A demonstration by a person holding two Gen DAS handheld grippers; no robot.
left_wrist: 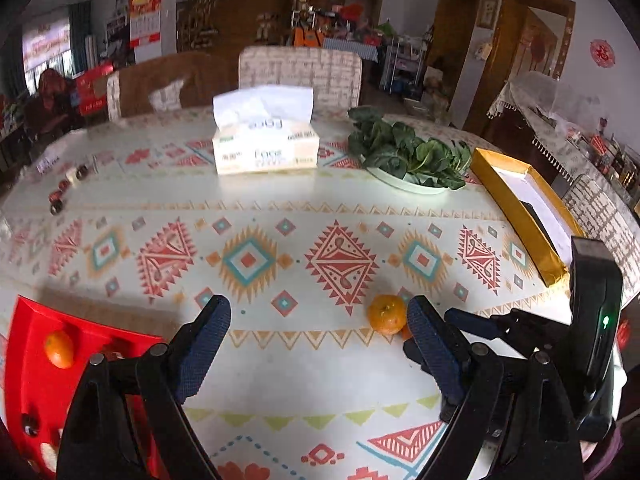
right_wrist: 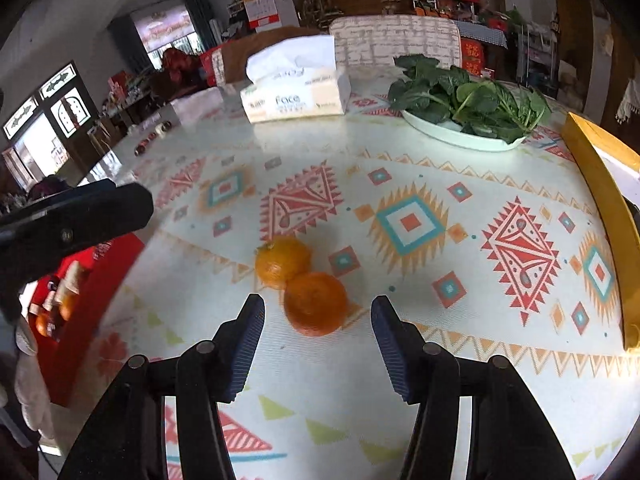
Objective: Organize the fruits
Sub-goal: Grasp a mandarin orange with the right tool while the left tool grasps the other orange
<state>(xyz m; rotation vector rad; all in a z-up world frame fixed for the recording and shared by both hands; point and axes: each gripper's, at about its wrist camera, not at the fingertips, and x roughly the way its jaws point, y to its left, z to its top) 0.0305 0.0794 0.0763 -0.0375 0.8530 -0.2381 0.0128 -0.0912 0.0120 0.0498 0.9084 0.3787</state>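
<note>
Right gripper (right_wrist: 318, 320) spread apart, low over the bench (right_wrist: 460, 380), near orange (right_wrist: 316, 304) just ahead between the fingertips. Second orange (right_wrist: 282, 262) touching it, slightly farther left. Left gripper (left_wrist: 318, 322) also apart, holding nothing. Red tray (left_wrist: 28, 360) at near left with another orange (left_wrist: 59, 349) in it. Farther back: tissue box (right_wrist: 296, 98), plate of greens (right_wrist: 468, 98), yellow box (right_wrist: 600, 168) far right.

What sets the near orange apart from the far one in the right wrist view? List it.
The near orange lies just ahead of the open right gripper, lined up with its gap; the far orange sits beyond, to the left. The near one looks bigger and deeper orange; the far one paler, its stem end showing. Both rest touching on the tablecloth.
</note>
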